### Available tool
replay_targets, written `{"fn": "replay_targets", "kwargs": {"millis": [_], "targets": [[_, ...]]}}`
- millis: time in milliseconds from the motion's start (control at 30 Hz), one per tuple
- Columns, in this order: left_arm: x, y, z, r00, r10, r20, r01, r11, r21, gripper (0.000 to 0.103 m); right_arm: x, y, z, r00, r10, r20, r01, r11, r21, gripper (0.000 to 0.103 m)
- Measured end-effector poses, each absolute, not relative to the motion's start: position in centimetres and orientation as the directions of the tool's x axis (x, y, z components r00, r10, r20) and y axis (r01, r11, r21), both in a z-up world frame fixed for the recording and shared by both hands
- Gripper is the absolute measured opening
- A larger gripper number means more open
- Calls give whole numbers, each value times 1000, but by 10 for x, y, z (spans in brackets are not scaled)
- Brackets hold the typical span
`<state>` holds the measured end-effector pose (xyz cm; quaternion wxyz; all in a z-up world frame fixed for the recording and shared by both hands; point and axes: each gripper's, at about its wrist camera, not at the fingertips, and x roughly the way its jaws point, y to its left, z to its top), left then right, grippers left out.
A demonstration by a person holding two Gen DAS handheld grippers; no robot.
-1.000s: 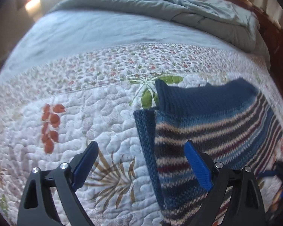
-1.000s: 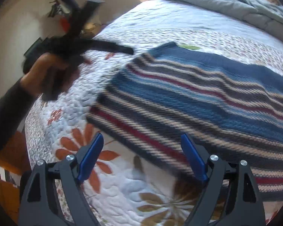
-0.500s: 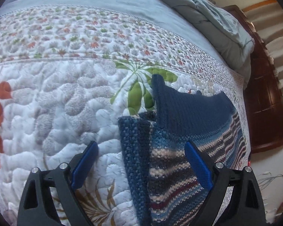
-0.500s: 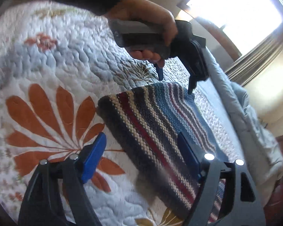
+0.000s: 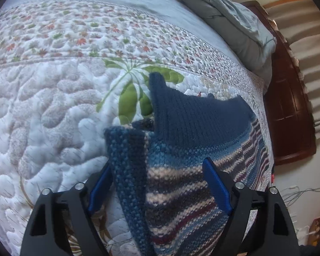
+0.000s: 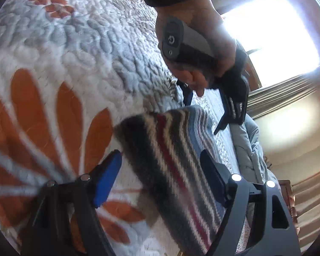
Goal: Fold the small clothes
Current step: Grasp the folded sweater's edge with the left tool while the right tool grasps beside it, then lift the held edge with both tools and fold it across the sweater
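Between both grippers' spread fingers lies the striped knit sweater (image 5: 181,170), ungripped; left gripper (image 5: 160,185) and right gripper (image 6: 160,177) gape; soft, floppy, best pinched at its corners.

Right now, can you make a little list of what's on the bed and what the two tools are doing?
garment: striped knit sweater, lying on the quilt
surface: white floral quilt on a bed
further back: grey-blue comforter, bunched up
left tool: open, fingers either side of the sweater's edge
right tool: open, astride the sweater's striped corner
fold: not yet gripped
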<state>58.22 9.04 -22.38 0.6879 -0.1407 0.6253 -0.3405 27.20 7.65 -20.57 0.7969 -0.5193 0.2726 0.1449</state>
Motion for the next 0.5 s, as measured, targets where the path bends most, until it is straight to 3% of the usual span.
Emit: {"fn": "replay_targets", "kwargs": {"millis": [100, 367, 433, 467, 500], "targets": [[584, 88, -222, -15, -623, -782, 307, 742, -596, 55, 295, 83, -208, 817, -81, -571, -485, 441, -756, 76], [591, 104, -232, -27, -643, -766, 253, 737, -627, 56, 321, 92, -213, 821, -125, -557, -441, 481, -758, 75], [590, 102, -231, -29, -637, -770, 264, 738, -620, 53, 334, 91, -212, 801, -131, -584, -446, 520, -728, 58], [590, 101, -230, -30, -632, -774, 270, 741, -615, 46, 340, 89, -211, 785, -128, -606, -457, 541, -706, 49], [591, 102, -229, -29, -630, -776, 268, 743, -613, 37, 343, 86, -211, 764, -119, -634, -474, 563, -677, 32]]}}
